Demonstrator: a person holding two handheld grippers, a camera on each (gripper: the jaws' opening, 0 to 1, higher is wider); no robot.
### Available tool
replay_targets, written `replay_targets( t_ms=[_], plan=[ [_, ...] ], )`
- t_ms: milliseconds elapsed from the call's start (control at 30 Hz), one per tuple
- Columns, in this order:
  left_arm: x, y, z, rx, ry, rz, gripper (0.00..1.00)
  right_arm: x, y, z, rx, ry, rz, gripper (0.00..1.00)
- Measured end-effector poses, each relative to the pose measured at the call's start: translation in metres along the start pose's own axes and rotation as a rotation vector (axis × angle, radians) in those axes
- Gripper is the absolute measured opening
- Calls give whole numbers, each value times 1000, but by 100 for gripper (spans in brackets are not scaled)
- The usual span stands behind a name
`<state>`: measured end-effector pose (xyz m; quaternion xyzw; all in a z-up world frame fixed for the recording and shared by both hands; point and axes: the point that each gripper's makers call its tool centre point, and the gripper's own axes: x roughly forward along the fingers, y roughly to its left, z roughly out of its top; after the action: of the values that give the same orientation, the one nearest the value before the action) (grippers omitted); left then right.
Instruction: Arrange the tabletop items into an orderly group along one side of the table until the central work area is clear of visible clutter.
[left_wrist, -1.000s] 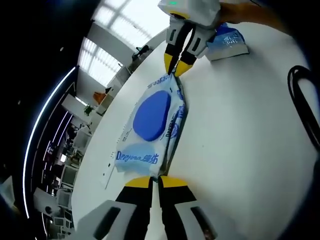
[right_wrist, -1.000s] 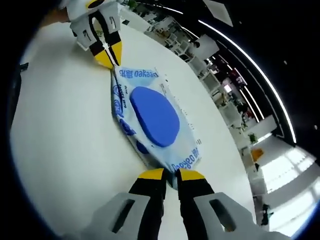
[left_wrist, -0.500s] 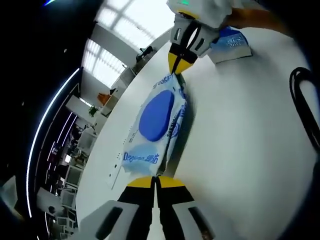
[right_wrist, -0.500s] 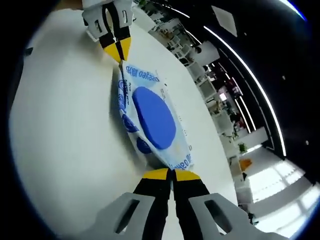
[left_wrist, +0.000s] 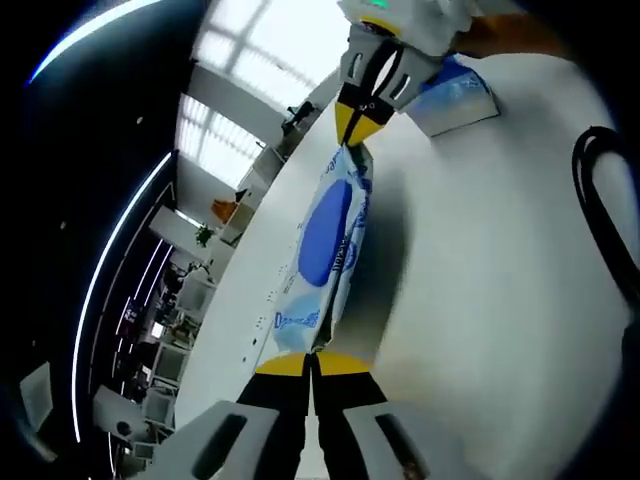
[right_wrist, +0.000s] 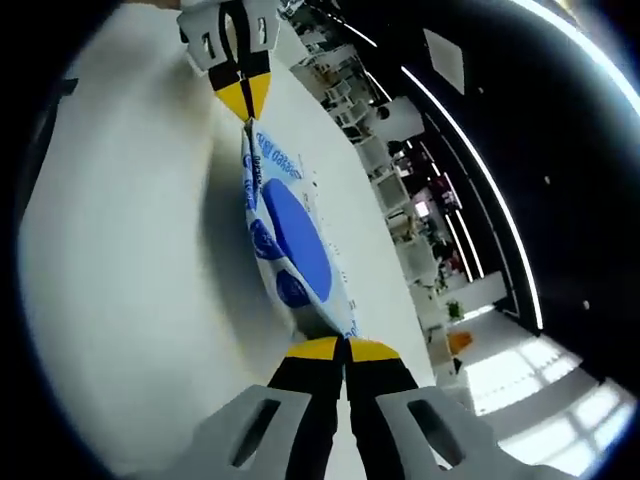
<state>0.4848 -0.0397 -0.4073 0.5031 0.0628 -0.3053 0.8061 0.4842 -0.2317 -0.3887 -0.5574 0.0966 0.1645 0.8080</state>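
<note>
A white and blue wet-wipes pack (left_wrist: 326, 240) with a blue oval lid hangs above the white table (left_wrist: 480, 280), held at both ends. My left gripper (left_wrist: 311, 358) is shut on its near seam in the left gripper view. At the far seam the right gripper (left_wrist: 358, 118) is pinched shut. In the right gripper view the same wet-wipes pack (right_wrist: 288, 250) stretches from my right gripper (right_wrist: 344, 345), shut on one end, up to the left gripper (right_wrist: 244, 98), shut on the other. The pack casts a shadow on the table (right_wrist: 130, 250) below.
A small blue and white packet (left_wrist: 455, 92) lies on the table behind the right gripper. A black cable (left_wrist: 600, 200) loops along the table's right side. A hand (left_wrist: 500, 30) holds the right gripper. An office room with desks lies beyond the table edge.
Both grippers have lifted the wet-wipes pack off the table and tilted it on edge; its shadow has spread beneath it.
</note>
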Motion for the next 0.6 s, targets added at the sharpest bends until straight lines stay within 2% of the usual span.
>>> replay_targets(
  t_ms=[267, 467, 600],
  plan=[
    [-13, 13, 10, 46, -36, 85, 0, -12, -14, 7, -49, -21, -100, 0],
    [-21, 18, 8, 51, -41, 98, 0, -14, -19, 17, -75, -31, -113, 0],
    [-25, 17, 5, 50, -32, 93, 0, -17, -14, 22, -75, -31, -100, 0]
  ],
)
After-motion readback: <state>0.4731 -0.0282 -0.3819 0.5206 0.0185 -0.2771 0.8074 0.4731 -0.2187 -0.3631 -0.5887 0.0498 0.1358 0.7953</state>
